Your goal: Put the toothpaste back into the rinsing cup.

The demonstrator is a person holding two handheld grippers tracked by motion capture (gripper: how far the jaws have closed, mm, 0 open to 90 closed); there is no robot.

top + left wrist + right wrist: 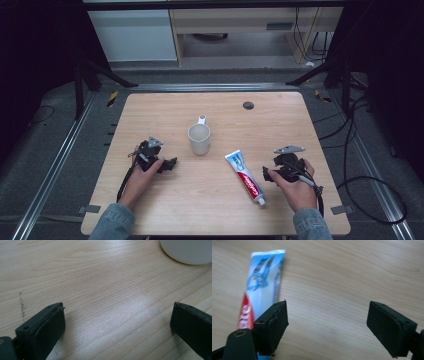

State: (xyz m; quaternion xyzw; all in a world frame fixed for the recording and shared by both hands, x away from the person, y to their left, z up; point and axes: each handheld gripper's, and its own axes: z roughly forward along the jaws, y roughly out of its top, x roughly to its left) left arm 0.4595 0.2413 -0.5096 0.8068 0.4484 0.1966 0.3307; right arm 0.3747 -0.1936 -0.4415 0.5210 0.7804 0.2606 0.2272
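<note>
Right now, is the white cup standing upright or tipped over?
Upright. In the high view the cup stands on the table with its round open rim facing up and its handle at the far side.

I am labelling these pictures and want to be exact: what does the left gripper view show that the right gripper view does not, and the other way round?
The left gripper view alone has the rounded white side of the mug at its top right corner, and a faint dark speckled mark on the wood at its left.

The right gripper view alone has the toothpaste tube, lying flat, its crimped end farthest from the camera, partly behind one jaw.

Both share the light wooden table and two black jaws set wide apart with bare wood between them: the left gripper and the right gripper hold nothing.
</note>
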